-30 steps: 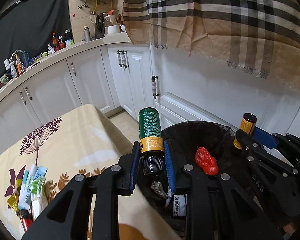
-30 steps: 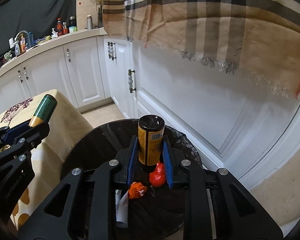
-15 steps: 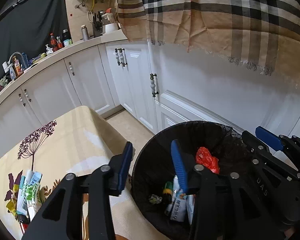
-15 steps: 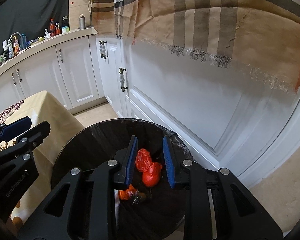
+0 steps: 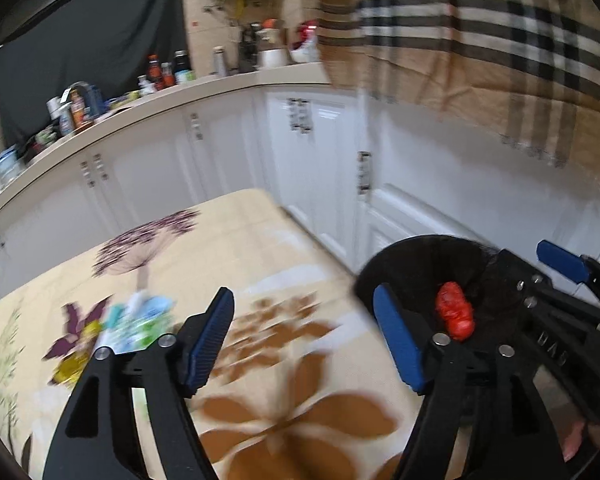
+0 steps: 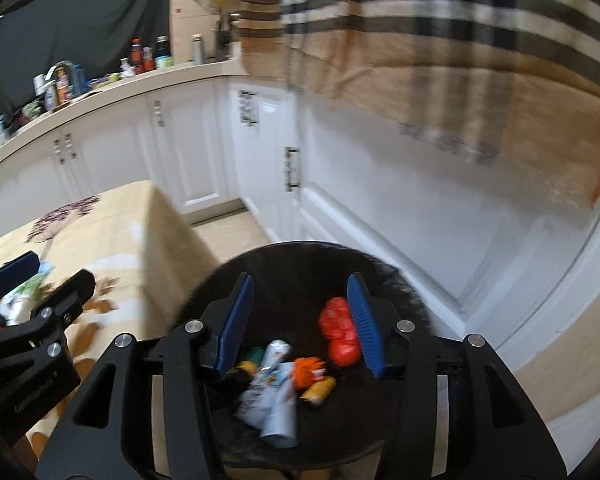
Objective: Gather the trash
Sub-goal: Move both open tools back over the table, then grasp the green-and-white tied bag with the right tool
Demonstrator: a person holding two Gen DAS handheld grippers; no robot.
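A: Trash first. Where's yours?

B: Two lots. The pile in the black bin (image 6: pixel 380 280): red wad (image 6: pixel 338 336), orange scrap (image 6: pixel 310 368), pale wrappers (image 6: pixel 274 396), a yellowish bottle end (image 6: pixel 320 390). Then the leftover wrappers (image 5: pixel 136 320) on the floral tablecloth (image 5: pixel 260 360), green-white packets plus something yellow, all blurred.

A: Your grippers?

B: Left gripper (image 5: pixel 302 340) has its jaws opening, already wide, nothing between them, and it points at the cloth with the leftovers just off its left finger. Right gripper (image 6: pixel 300 320) sits over the bin, jaws opening, about half spread, empty too. The red wad shows beside its right pad but lies down in the bin, not gripped.

A: So what goes wrong for you from here?

B: My guess: you swing the left one in fast and the frame smears, so you misjudge the flat packets. They lie thin on soft cloth. Close too low and you pinch tablecloth with them, then drag the cloth and everything on it.

A: Anything else?

B: The packets overlap. Grab one edge and the rest likely slide off on the way to the bin. Also your right gripper hangs near the bin's rim; sweep sideways and you may clip the bag. And both tools sit close together, so crossing paths risks a knock.
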